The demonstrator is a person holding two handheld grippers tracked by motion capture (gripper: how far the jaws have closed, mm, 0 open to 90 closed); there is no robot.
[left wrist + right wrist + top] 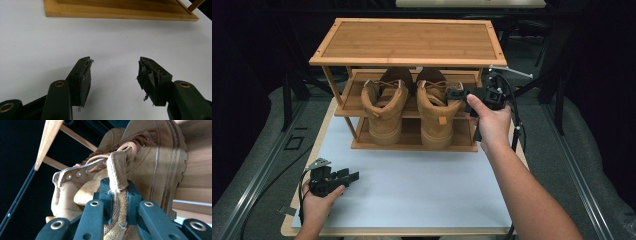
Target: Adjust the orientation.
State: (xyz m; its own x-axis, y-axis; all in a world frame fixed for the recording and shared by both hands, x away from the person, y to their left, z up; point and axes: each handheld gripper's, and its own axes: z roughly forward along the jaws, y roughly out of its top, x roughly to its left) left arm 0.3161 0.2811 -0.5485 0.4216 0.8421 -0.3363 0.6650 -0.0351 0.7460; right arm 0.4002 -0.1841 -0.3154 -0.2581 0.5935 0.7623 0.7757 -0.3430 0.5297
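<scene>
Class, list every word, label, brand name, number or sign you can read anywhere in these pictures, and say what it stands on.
None: no readable text in any view.
The two tan boots on the wooden shoe rack carry no legible brand; a small tag on the right boot's heel is too small to read.
The right gripper, clamped on the boot's collar, and the left gripper bear no markings.

**Tan boot caught by its collar**

The right boot (434,112) is tan suede, high-topped, with metal eyelets and orange-tan laces. It stands upright, heel toward the person, just left of the right tool (455,93), whose jaws are closed on the boot's rear collar (117,173). From that tool's own camera, the boot rises straight ahead, its lugged sole on the right.
</scene>
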